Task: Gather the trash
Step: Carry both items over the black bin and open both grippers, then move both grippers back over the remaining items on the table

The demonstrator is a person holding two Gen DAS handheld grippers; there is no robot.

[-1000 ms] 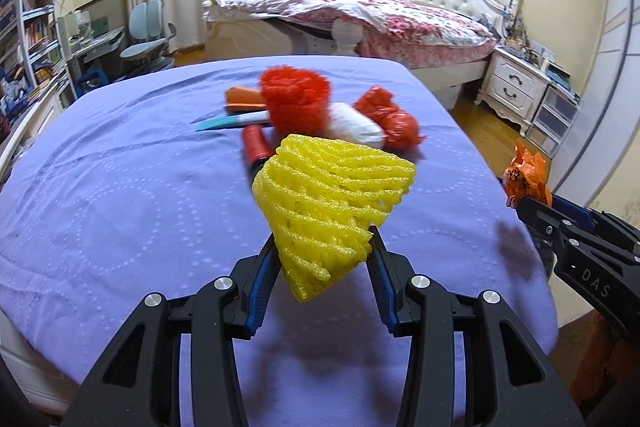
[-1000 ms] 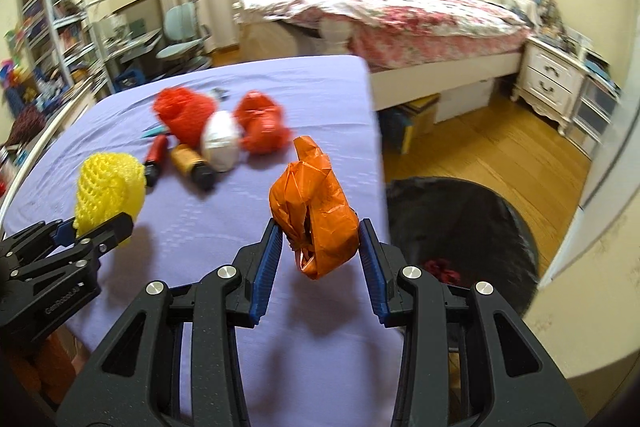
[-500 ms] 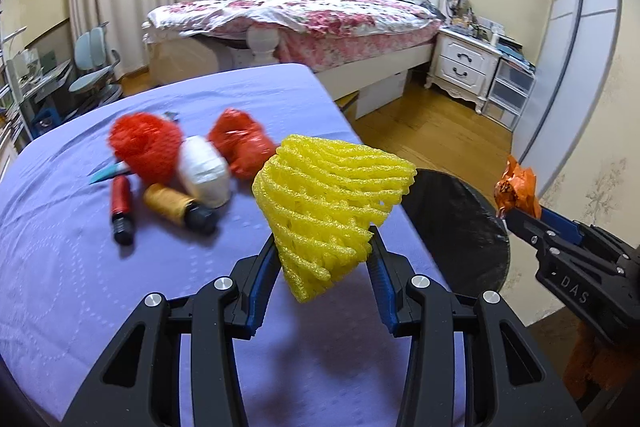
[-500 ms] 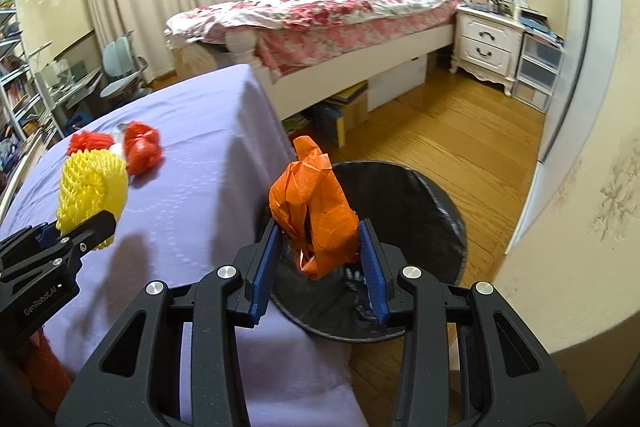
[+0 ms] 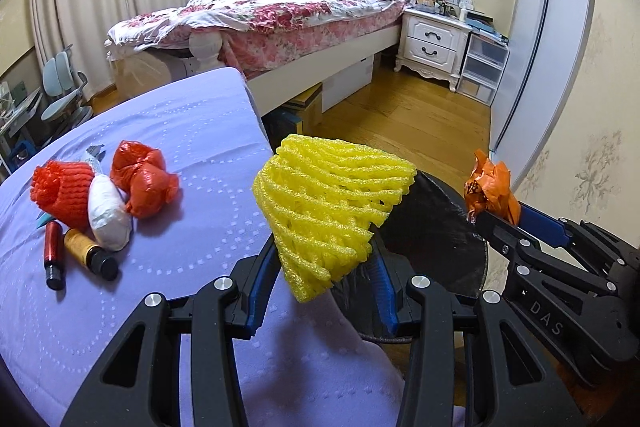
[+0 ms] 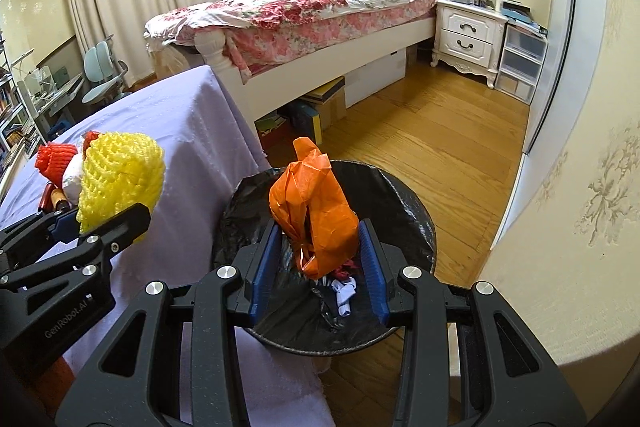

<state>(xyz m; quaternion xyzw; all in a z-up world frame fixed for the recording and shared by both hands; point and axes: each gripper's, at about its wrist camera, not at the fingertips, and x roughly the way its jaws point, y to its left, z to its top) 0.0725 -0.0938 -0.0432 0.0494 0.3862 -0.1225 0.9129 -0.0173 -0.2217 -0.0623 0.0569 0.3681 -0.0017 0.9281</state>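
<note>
My left gripper point(image 5: 320, 263) is shut on a yellow foam net point(image 5: 328, 203), held over the right edge of the purple-covered table point(image 5: 180, 147). My right gripper point(image 6: 318, 247) is shut on a crumpled orange plastic bag point(image 6: 316, 211), right above the black-lined trash bin point(image 6: 404, 199) on the floor beside the table. Some scraps lie at the bin's bottom. In the left wrist view the orange bag point(image 5: 490, 187) and the right gripper show at the right, with the bin point(image 5: 432, 239) partly hidden behind the net. In the right wrist view the yellow net point(image 6: 120, 175) sits at the left.
On the table lie a red foam net point(image 5: 60, 187), a white wad point(image 5: 106, 213), a red plastic bag point(image 5: 142, 177), a red tube point(image 5: 54, 253) and a gold spool point(image 5: 88, 253). Beyond are a bed point(image 5: 280, 11), a nightstand point(image 5: 434, 43), wood floor point(image 6: 440, 147) and a wall point(image 6: 580, 187).
Both grippers have swung right, from over the table toward its right edge. The right one with the orange bag now hangs over the bin, and the table items have slid to the left.
</note>
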